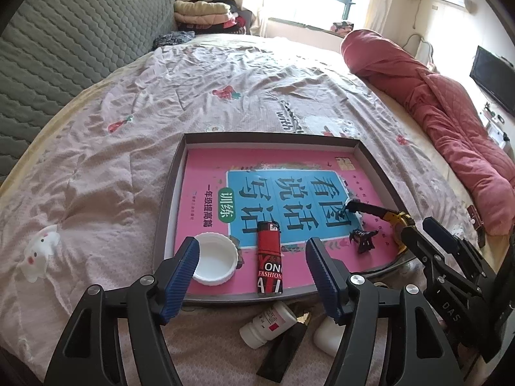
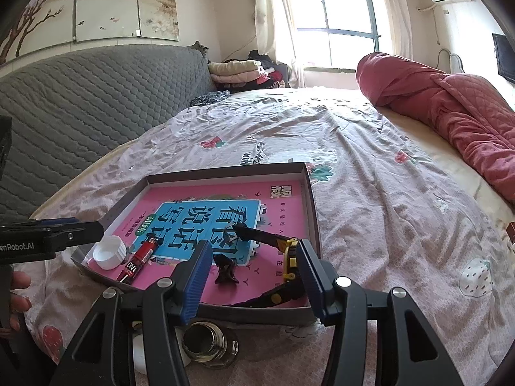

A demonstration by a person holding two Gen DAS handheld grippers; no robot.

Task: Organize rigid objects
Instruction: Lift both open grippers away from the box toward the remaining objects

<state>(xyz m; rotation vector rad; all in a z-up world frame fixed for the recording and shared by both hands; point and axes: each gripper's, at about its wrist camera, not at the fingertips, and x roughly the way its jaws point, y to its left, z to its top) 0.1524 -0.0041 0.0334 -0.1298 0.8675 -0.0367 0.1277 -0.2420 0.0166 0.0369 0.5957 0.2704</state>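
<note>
A shallow grey box (image 1: 172,173) (image 2: 310,189) lies on the bed with a pink book flat inside. On the book lie a white lid (image 1: 215,260) (image 2: 109,252), a red and black lighter (image 1: 269,257) (image 2: 140,259), a black hair claw (image 1: 363,239) (image 2: 227,268) and a yellow and black watch (image 1: 384,214) (image 2: 283,251). My left gripper (image 1: 252,257) is open and empty above the box's near edge, over the lid and lighter. My right gripper (image 2: 254,260) is open and empty, over the hair claw and the watch.
In front of the box on the bedspread lie a white pill bottle (image 1: 267,323), a black bar (image 1: 283,350), a white container (image 1: 328,336) and an open glass jar (image 2: 202,342). A red quilt roll (image 1: 434,103) lies at the right, a grey headboard (image 1: 64,48) at the left.
</note>
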